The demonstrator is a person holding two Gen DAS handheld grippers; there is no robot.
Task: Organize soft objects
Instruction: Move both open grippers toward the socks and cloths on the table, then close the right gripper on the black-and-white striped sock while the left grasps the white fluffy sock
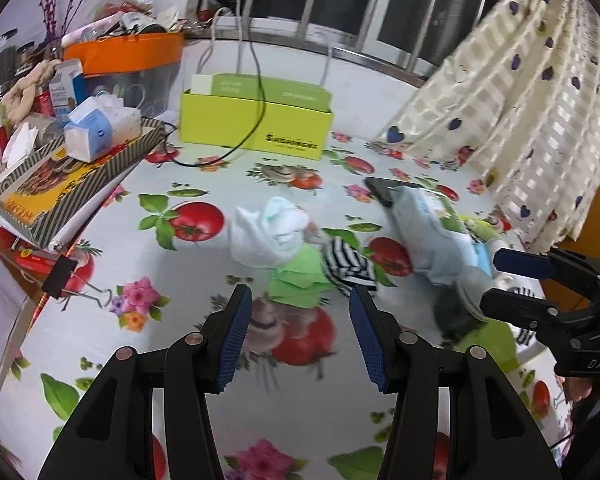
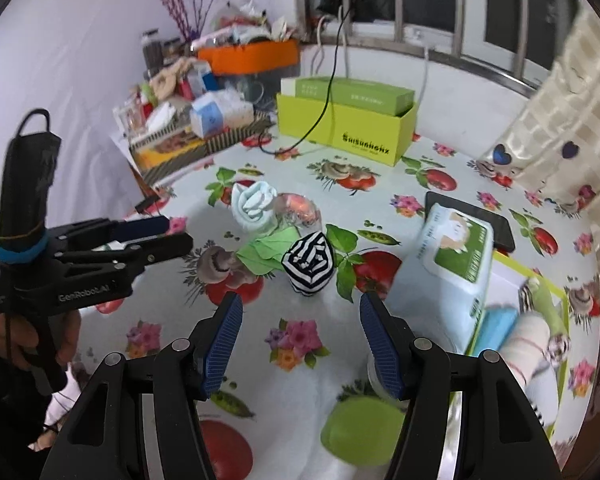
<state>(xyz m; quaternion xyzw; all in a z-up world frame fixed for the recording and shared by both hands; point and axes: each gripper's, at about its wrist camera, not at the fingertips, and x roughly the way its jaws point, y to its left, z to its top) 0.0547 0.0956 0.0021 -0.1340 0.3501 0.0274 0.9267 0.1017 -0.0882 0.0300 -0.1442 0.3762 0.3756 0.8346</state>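
Centrally in both wrist views, a black-and-white striped sock roll [image 2: 309, 265] sits on the table [image 2: 308, 364], touching a folded green cloth [image 2: 269, 252], with a rolled pale-blue sock bundle [image 2: 255, 207] just behind it. Both the left hand-held gripper [image 1: 300, 336] and the right hand-held gripper [image 2: 300, 344] hover wide open, holding nothing. At right, a wet-wipes pack [image 2: 452, 264] leans over a tray of rolled socks [image 2: 556, 300].
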